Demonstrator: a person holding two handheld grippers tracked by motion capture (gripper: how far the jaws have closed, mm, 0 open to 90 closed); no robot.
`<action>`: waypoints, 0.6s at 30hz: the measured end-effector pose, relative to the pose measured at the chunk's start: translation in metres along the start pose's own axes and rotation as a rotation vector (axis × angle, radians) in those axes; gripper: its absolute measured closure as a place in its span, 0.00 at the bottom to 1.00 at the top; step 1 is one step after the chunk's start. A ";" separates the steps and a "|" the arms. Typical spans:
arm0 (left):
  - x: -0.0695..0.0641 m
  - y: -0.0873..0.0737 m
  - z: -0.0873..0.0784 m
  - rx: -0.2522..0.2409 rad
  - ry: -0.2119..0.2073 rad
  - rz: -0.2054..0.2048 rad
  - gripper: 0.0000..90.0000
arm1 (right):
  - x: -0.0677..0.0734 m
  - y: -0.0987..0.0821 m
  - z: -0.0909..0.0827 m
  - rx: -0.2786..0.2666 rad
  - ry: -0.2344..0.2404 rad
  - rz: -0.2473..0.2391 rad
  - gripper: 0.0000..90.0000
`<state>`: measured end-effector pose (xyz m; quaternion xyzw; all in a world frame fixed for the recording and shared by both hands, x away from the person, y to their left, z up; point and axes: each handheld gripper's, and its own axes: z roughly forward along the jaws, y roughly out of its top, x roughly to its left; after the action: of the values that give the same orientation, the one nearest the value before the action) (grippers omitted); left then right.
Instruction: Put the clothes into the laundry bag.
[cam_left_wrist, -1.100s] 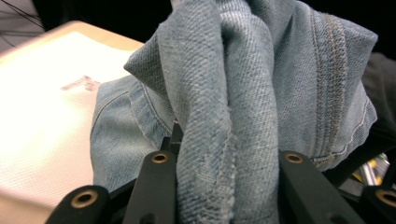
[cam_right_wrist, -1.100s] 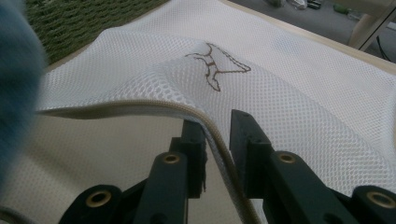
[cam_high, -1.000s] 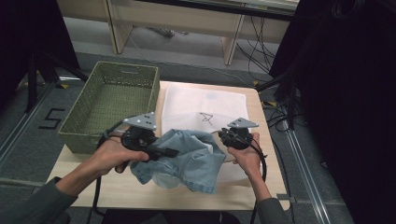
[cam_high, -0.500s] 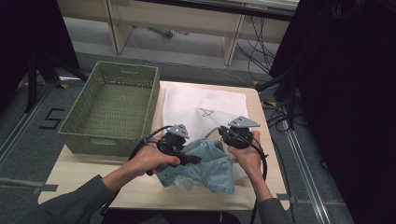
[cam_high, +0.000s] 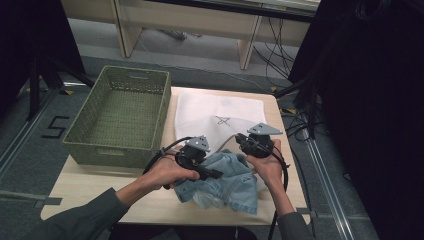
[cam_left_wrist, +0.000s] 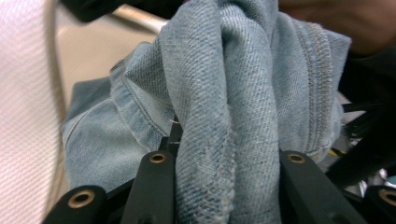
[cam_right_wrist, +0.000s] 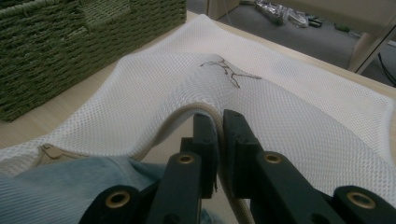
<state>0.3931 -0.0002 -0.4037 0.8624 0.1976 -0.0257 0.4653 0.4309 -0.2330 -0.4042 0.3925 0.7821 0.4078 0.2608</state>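
High view: the left gripper (cam_high: 212, 173) sits at the near middle of the surface (cam_high: 100, 187), its jaws clamped on a bunched fold of the blue denim garment (cam_high: 227, 182), which lies crumpled at about 6 o'clock from the white mesh bag (cam_high: 210, 107). In the left gripper view the denim fills the gap between both jaws, which stand partly apart around the thick fold. The right gripper (cam_high: 245, 145), at 3 o'clock from the left one, has its jaws nearly together, pinching the corded rim of the mesh bag and lifting it off the surface. The green woven basket (cam_high: 117, 117) stands at 9 o'clock from the bag.
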 end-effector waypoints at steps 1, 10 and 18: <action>0.011 -0.009 0.014 0.030 0.055 -0.025 0.75 | 0.002 0.001 -0.001 -0.001 0.006 0.005 0.95; 0.025 -0.034 0.048 0.084 0.127 -0.089 0.63 | 0.008 0.012 -0.009 -0.047 0.007 -0.038 0.96; 0.015 -0.020 0.021 0.037 0.076 -0.086 0.30 | 0.007 0.007 -0.007 -0.026 0.013 -0.020 0.94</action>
<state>0.4025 -0.0024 -0.4350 0.8620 0.2514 -0.0164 0.4398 0.4249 -0.2282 -0.3953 0.3784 0.7822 0.4180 0.2649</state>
